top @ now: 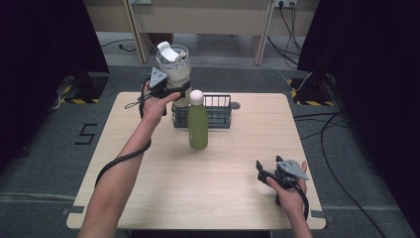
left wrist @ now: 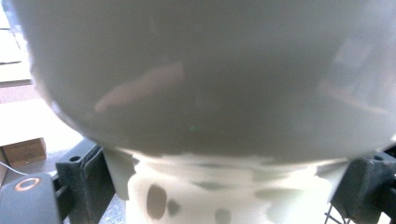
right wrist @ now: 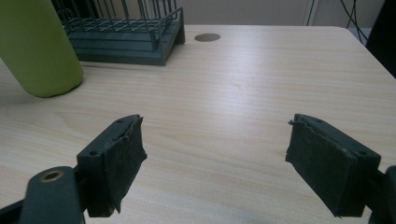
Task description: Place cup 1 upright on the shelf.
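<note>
Pale shaker bottle held over the wire basket, not yet set down.

High view: the left hand-held gripper (top: 171, 91) clamps the shaker bottle (top: 174, 69) upright, long axis vertical, cap up, above the wire basket (top: 218, 111) at the bench's (top: 237, 198) far side (green bottle (top: 198, 124) stands in front).
Left gripper view: jaws pressed on the bottle's sides.
Right gripper view: the right hand-held gripper (right wrist: 215, 154) gapes wide, idle.

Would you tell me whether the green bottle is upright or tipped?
Upright: the green bottle stands on its base on the table, white cap on top, before the wire basket.
</note>
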A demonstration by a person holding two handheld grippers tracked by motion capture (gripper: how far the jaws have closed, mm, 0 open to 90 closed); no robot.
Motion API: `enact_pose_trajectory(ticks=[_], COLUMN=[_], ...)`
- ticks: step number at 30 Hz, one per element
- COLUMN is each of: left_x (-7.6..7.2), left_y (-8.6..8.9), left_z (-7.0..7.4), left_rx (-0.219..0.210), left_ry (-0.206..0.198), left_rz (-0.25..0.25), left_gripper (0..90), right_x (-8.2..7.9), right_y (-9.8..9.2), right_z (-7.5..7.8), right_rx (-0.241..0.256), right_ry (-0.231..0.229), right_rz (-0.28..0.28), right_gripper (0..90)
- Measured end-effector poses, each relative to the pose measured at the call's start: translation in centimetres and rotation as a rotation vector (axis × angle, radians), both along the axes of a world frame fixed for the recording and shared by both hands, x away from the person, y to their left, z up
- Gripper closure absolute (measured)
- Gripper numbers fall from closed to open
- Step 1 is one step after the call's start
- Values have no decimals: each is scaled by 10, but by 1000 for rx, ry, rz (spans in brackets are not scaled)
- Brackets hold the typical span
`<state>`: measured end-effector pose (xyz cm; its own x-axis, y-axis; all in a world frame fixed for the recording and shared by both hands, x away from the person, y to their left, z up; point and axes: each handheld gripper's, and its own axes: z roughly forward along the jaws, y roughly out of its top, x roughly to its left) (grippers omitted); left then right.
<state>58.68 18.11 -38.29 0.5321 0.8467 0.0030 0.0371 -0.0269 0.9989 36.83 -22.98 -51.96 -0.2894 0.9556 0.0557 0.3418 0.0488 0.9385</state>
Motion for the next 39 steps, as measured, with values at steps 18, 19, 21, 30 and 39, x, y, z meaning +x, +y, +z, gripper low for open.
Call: enact_pose_trajectory(ticks=[18, 19, 21, 30, 39], left_x=[12, 13, 14, 17, 18], left_y=[-11, -12, -13, -17, -23], left_z=[-13, -13, -14, -23, -29], left_rx=[18, 19, 20, 34, 32], left_ry=[35, 37, 38, 54, 64], left_rz=[-5, -5, -6, -4, -8], left_gripper=[103, 104, 103, 103, 103], right_x=[0, 0, 0, 0, 0], right_y=[0, 0, 0, 0, 0], right_z=[0, 0, 0, 0, 0], right_rx=[2, 8, 2, 3, 1], right_ry=[2, 7, 3, 3, 3], right_rz=[1, -3, 1, 1, 3], right_gripper=[183, 183, 183, 183, 183])
